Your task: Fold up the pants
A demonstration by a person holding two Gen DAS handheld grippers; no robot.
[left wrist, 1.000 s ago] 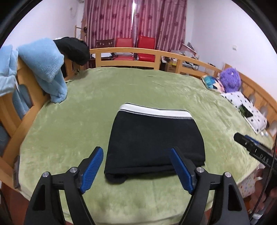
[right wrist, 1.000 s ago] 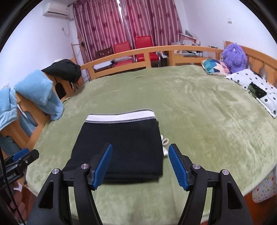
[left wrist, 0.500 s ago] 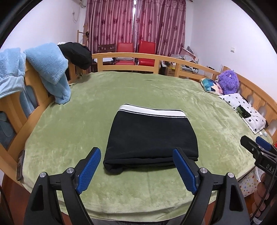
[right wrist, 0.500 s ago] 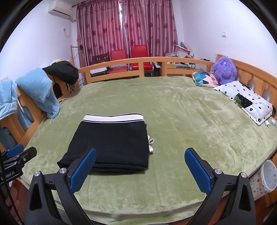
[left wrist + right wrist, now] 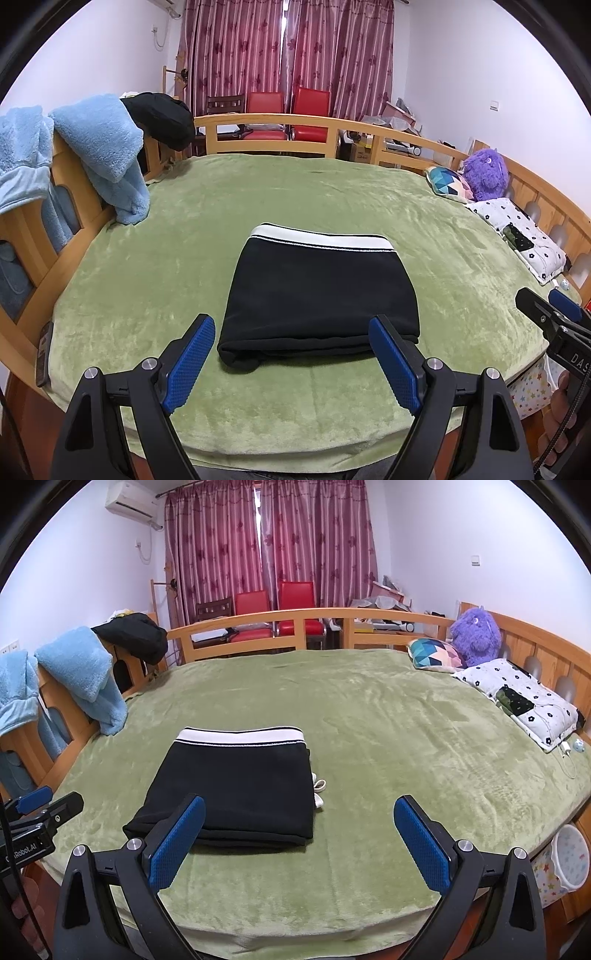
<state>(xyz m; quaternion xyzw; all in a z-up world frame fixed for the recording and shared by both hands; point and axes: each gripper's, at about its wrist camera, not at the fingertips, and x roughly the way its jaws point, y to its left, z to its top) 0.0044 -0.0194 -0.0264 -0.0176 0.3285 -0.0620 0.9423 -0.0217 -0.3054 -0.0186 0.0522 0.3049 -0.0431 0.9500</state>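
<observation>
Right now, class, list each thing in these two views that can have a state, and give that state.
Black pants: folded into a flat rectangle, white waistband at the far edge, on the green blanket.
Left gripper: open, holding nothing.
Right gripper: open, holding nothing.
Curtains: drawn shut.

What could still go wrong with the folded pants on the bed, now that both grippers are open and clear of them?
1. The near edge of the black pants bulges unevenly at its left corner, so the layers might slip apart if nudged.
2. A white drawstring pokes out on the right side and could catch a finger of the right gripper on another pass.
3. The left gripper hangs open just short of the fold; a careless move forward might rumple it on the green blanket.
</observation>
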